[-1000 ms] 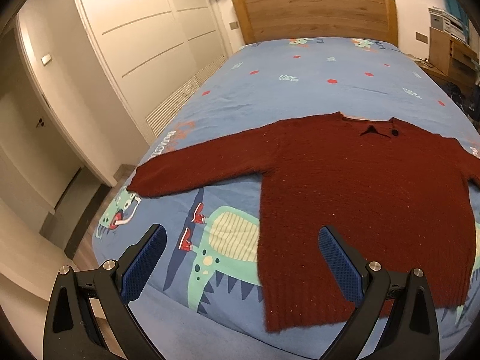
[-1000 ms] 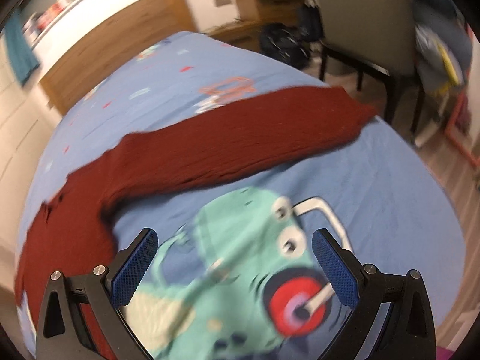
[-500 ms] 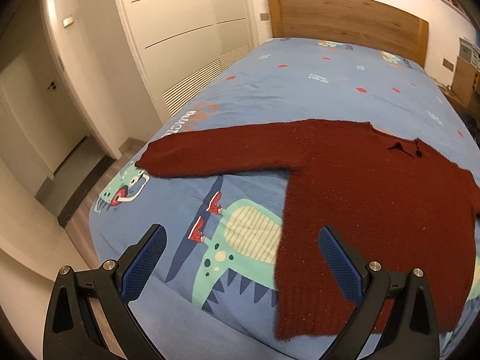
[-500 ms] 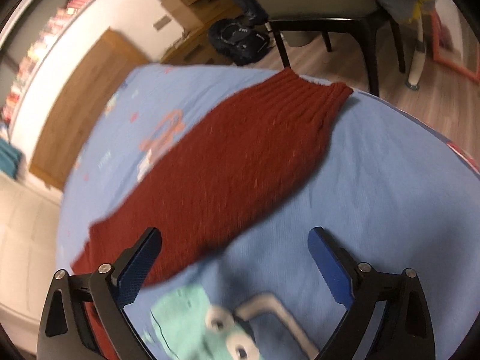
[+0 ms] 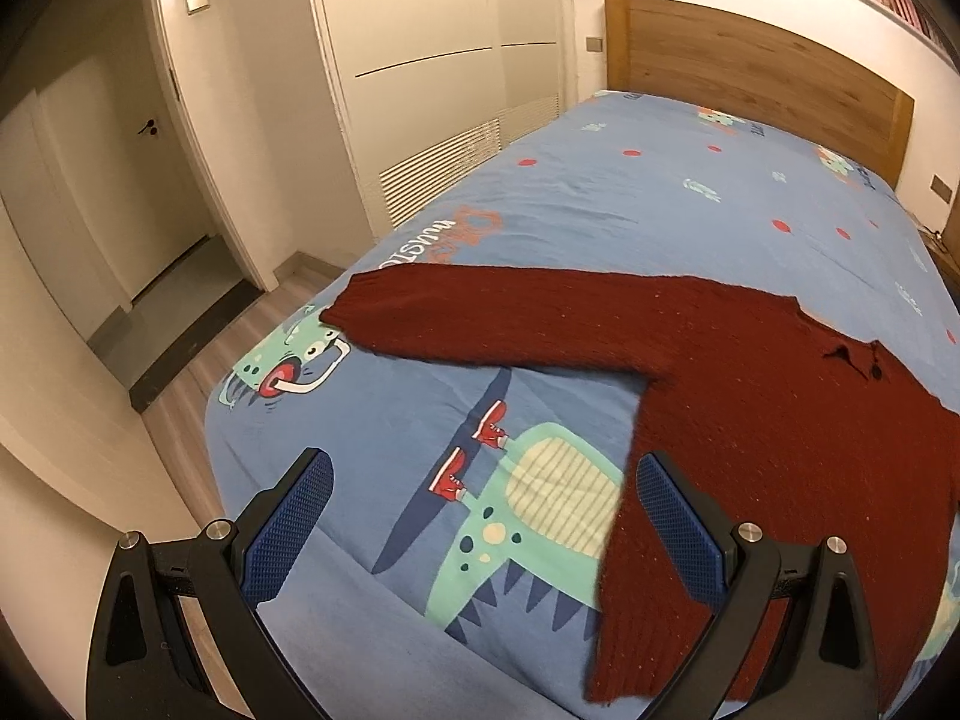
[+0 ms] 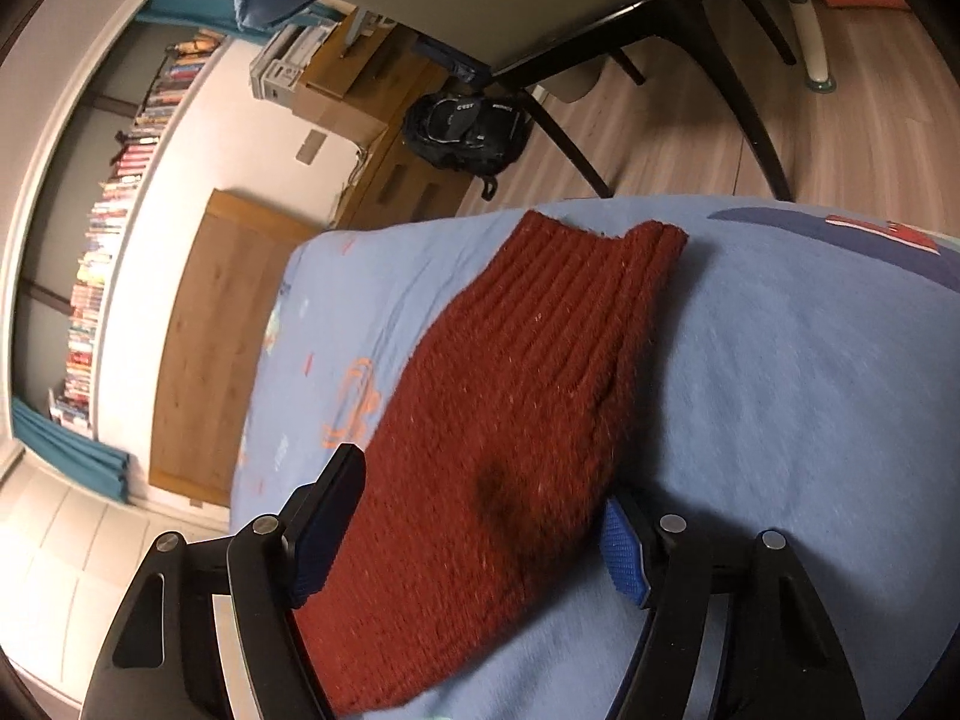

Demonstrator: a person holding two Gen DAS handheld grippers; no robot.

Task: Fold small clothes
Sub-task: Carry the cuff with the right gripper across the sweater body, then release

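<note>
A dark red knitted sweater (image 5: 780, 420) lies flat, front up, on the blue dinosaur-print bed (image 5: 660, 192), its left sleeve (image 5: 510, 318) stretched toward the bed's edge. My left gripper (image 5: 480, 528) hovers open over the dinosaur print, its right finger (image 5: 678, 528) over the sweater's side edge and nothing between the jaws. In the right wrist view the right sleeve (image 6: 528, 360) runs away from me to its ribbed cuff (image 6: 600, 252). My right gripper (image 6: 474, 534) straddles that sleeve low on the bed. Its jaws are closing, with the sleeve between them but not pinched.
White wardrobe doors (image 5: 432, 60) and a doorway (image 5: 90, 180) stand left of the bed, the wooden headboard (image 5: 750, 60) at its far end. On the right side are a dark-legged chair (image 6: 600, 30), a black backpack (image 6: 468, 132) and wood floor (image 6: 840, 138).
My right gripper rolled and came down along the right sleeve until it straddles it, its jaws narrowing. My left gripper drifted left, so the sweater sits further right in its view.
</note>
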